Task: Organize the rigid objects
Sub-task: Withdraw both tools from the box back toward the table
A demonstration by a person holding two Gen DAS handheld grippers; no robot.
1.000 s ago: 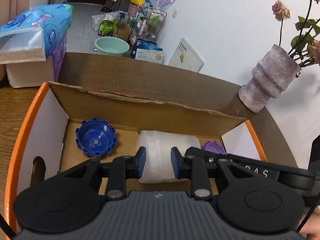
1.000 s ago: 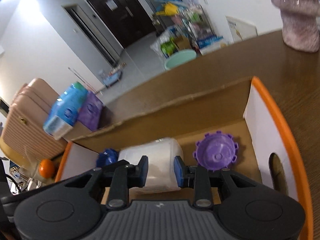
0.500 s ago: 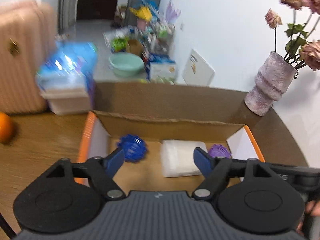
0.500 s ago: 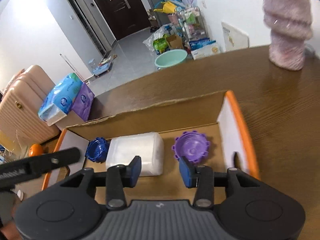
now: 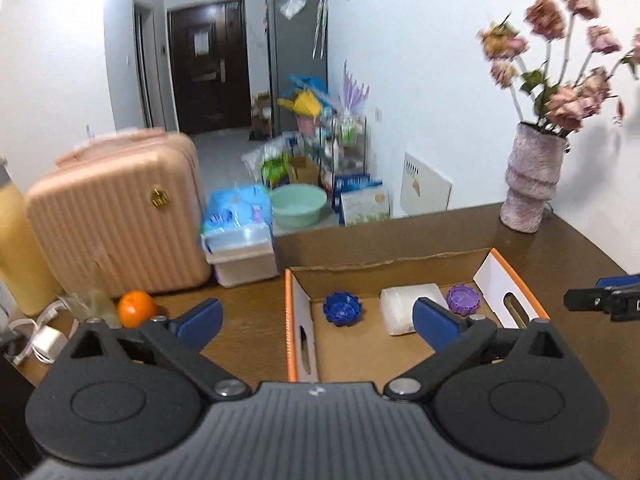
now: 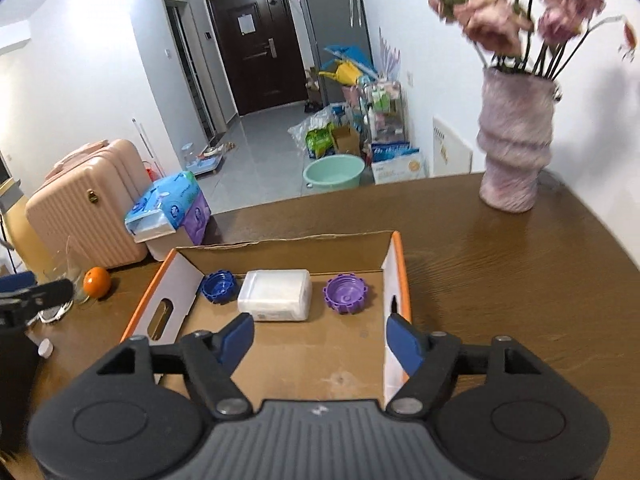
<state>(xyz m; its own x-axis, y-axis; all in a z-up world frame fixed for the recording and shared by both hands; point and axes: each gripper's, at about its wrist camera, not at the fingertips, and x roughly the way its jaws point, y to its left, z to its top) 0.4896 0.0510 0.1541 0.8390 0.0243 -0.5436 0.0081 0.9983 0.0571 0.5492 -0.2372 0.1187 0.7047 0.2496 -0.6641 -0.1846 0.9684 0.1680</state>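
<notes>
White translucent rectangular plastic box (image 6: 275, 294) lies in the shallow orange-rimmed cardboard tray (image 6: 396, 256), between a ridged blue plastic cap (image 6: 218, 285) and a ridged purple one (image 6: 346, 293), beyond both grippers' fingertips. Left gripper (image 5: 316, 318) and right gripper (image 6: 320, 338) have just been opening; both gape wide, empty.
</notes>
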